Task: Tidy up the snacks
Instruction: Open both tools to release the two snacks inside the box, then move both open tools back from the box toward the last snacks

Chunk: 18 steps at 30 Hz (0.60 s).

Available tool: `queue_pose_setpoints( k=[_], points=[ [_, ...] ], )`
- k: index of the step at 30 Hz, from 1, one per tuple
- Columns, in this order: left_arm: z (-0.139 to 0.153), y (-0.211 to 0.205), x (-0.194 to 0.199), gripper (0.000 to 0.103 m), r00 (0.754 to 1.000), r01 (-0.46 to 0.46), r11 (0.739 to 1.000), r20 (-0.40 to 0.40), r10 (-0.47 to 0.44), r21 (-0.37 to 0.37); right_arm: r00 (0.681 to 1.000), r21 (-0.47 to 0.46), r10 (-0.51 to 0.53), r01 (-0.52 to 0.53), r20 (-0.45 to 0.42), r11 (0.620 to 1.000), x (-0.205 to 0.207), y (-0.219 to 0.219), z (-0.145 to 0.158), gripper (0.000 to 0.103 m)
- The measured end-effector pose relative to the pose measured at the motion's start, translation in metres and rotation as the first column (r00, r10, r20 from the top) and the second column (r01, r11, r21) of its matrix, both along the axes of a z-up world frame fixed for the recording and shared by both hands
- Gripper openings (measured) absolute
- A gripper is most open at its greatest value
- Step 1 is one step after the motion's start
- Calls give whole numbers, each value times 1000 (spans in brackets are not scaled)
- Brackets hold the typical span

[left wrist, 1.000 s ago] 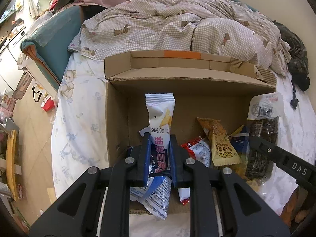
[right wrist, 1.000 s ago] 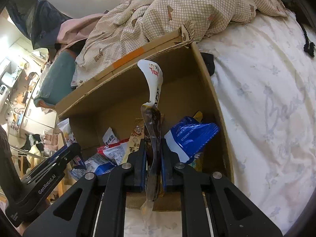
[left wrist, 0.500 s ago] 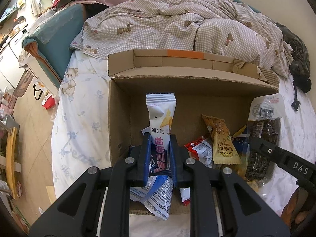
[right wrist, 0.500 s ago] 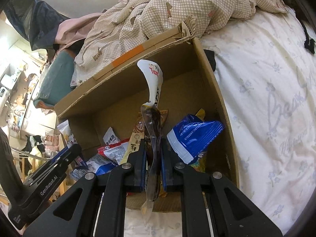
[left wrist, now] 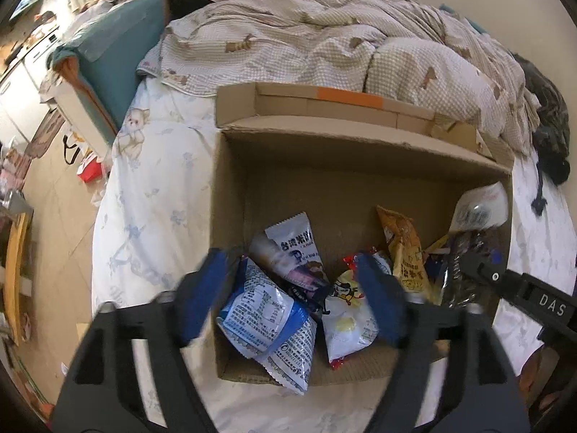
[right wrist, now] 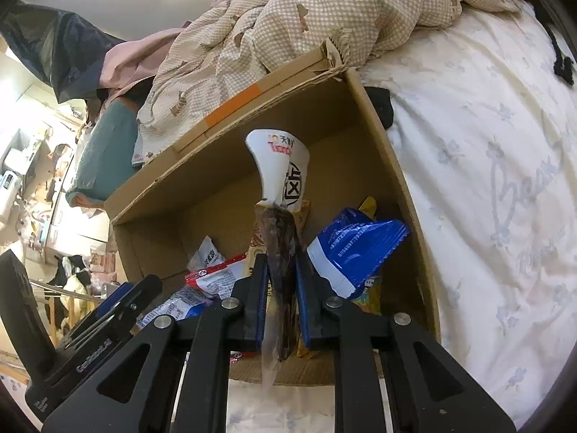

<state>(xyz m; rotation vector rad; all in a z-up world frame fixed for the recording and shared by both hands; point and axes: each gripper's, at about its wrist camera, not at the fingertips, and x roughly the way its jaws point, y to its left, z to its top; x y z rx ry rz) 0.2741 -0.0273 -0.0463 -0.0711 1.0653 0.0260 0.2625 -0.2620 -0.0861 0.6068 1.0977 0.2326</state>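
An open cardboard box (left wrist: 230,198) stands on the bed with several snack packets in it. My left gripper (left wrist: 290,267) hangs over its near left part; its jaws are opening wide and nothing is between them. Below it a white packet (left wrist: 292,249) lies tilted on a blue-and-white bag (left wrist: 267,310). My right gripper (right wrist: 282,263) is over the box's right side. Its jaws are starting to open, and its pads still touch a dark clear-wrapped snack packet with a white top (right wrist: 277,169), which stands upright. The left gripper (right wrist: 133,292) shows at the lower left of the right wrist view.
A blue bag (right wrist: 357,249), an orange packet (left wrist: 404,249) and a red-and-white packet (left wrist: 346,310) lie in the box. A checked quilt (left wrist: 324,54) is heaped behind it. White floral sheet (right wrist: 487,180) lies to the right, with the bed edge and floor (left wrist: 54,216) to the left.
My left gripper let go of the white packet, which dropped and now lies tilted in the box; its jaws spread wide. The right jaws parted slightly and the dark packet sagged and turned.
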Motion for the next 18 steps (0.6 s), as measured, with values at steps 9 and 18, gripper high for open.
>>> queue_pose_setpoints(
  k=[9, 18],
  points=[
    [14, 10, -10, 82, 1000, -18, 1000, 24, 18, -8, 993, 8, 11, -12, 114, 1000, -8, 4, 24, 74],
    [30, 28, -31, 82, 995, -64, 998, 70, 66, -28, 994, 37, -12, 8, 105, 999, -22, -4, 26, 74]
  ],
)
